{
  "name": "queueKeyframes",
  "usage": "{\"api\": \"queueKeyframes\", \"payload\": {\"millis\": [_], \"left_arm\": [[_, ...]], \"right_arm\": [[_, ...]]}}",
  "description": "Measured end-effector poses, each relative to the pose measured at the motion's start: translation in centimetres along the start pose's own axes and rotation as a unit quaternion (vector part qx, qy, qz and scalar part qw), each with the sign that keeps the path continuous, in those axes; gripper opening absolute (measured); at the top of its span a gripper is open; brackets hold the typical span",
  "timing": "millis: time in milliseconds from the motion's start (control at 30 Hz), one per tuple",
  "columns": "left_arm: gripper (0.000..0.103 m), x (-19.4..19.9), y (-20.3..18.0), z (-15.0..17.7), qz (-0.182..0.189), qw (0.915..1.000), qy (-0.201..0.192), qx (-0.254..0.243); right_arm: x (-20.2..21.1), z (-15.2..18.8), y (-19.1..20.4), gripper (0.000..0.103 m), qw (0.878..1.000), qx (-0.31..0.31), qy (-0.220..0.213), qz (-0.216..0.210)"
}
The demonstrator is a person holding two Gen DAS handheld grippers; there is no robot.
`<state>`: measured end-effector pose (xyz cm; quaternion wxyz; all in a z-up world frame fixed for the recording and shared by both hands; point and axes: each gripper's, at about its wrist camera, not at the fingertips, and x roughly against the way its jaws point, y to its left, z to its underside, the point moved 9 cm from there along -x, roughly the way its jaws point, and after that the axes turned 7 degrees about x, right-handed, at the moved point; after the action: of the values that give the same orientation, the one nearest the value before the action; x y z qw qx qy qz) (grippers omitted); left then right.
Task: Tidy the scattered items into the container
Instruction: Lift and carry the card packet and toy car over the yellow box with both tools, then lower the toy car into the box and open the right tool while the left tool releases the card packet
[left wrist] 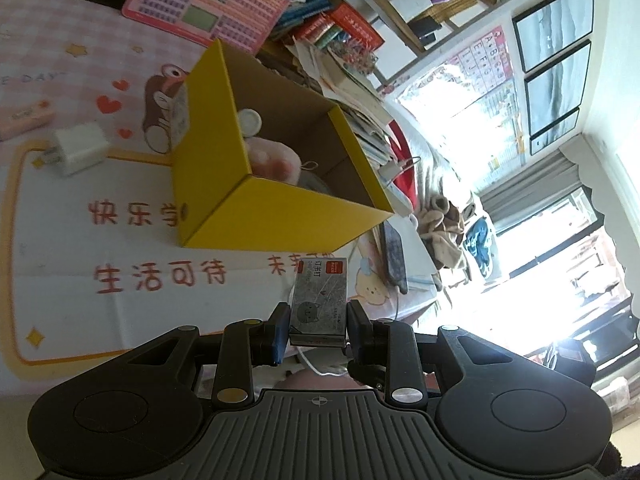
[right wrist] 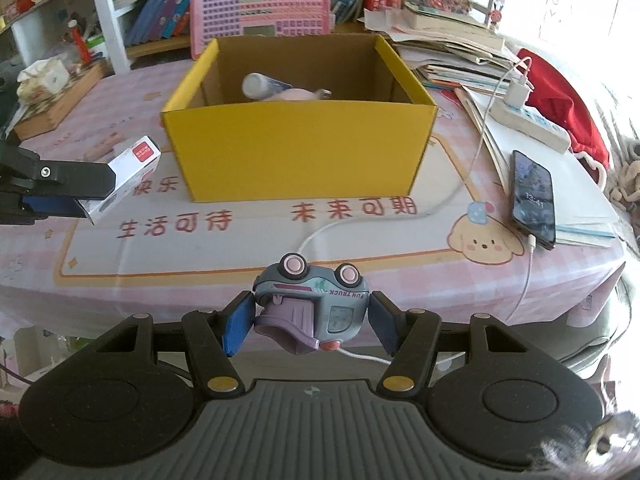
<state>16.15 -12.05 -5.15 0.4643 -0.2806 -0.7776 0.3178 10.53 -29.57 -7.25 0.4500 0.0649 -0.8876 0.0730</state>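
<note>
Pinching small staple box, left gripper; right gripper clamps upside-down toy truck marked "FUN TRUCK"; yellow box ahead.

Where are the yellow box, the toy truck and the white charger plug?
yellow box (right wrist: 300,152), right wrist view, front wall.
toy truck (right wrist: 320,296), right wrist view, grey side panel.
white charger plug (left wrist: 82,148), left wrist view, top face.
</note>
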Motion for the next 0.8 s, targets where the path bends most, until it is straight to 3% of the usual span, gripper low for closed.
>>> {"api": "queueKeyframes", "payload": {"millis": [400, 800], "left_arm": [[0.028, -3.0, -2.9, -2.3, 0.009, 0.9997, -0.013, -0.017], [0.029, -4.8, -4.2, -7.4, -0.018, 0.9968, -0.065, -0.042]], "right_arm": [[-1.8, -2.0, -3.4, 0.060, 1.000, 0.010, -0.006, -0.007], [-1.3, -8.9, -6.1, 0.060, 0.995, 0.019, -0.087, -0.035]]}}
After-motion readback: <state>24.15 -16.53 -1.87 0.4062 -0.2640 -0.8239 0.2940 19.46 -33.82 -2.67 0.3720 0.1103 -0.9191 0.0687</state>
